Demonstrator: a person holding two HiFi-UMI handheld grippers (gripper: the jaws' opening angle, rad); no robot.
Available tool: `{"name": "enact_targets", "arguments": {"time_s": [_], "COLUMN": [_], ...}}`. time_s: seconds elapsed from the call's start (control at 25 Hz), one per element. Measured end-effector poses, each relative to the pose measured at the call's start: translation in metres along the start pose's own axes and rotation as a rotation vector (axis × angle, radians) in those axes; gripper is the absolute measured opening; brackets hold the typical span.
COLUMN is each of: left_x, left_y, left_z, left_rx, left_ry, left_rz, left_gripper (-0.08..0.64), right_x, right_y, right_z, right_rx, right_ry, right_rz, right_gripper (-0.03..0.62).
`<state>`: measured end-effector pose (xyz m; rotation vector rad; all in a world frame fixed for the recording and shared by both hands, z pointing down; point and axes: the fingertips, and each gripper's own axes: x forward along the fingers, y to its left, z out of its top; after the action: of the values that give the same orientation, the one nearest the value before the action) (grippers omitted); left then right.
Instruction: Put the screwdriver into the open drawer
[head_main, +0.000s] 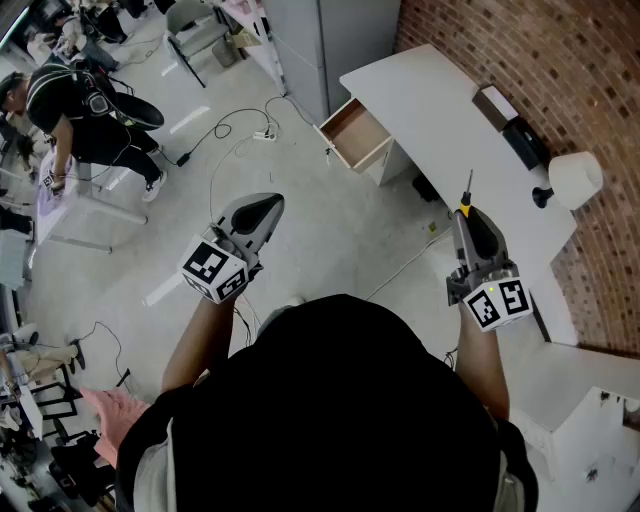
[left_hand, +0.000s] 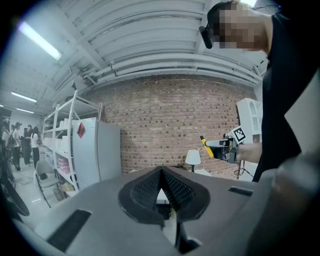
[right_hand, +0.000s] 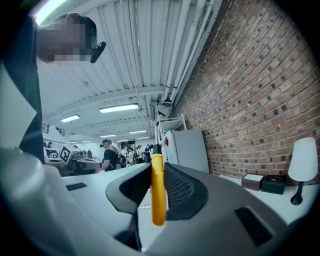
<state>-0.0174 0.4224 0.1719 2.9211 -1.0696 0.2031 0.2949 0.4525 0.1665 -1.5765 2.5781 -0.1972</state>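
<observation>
Yellow plastic filled the gap of my right gripper (right_hand: 159, 169): its jaws were pinched on the handle of the screwdriver (right_hand: 158, 192). The handle stood upright between the ribbed pads, its blunt lower end hanging below them and a black collar showing at the top. In the head view the thin dark shaft stuck out past the jaw tips, over the floor just off the front edge of the white desk (head_main: 430, 100). The open drawer (head_main: 355, 133), brown inside, jutted from the desk's far end, well apart from the tool. My left gripper (head_main: 262, 210) hung over the floor, jaws pressed together, holding nothing.
</observation>
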Motion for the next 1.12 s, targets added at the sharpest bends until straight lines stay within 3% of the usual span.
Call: {"name": "enact_targets", "arguments": {"time_s": [0.4,0.76,1.12], "left_x": [0.014,0.011,0.013], "left_y": [-0.006,0.000,0.011], "left_z": [0.000,-0.006,-0.012], "left_rx": [-0.016,-0.046,-0.062], "left_ry": [0.001,0.007,0.013], "left_rz": [0.007,0.024,0.019], "left_gripper": [0.017,0.017,0.017], "right_x": [0.005,0.016,0.033], "right_y": [-0.018,-0.016,-0.010], "right_z": [-0.006,-0.001,-0.003], "right_rx": [0.006,0.064,0.059], "right_ry": [0.012,-0.031,-0.028], "right_rz": [0.004,0.026,0.052], "right_gripper": [0.084,0.088,0.087]}}
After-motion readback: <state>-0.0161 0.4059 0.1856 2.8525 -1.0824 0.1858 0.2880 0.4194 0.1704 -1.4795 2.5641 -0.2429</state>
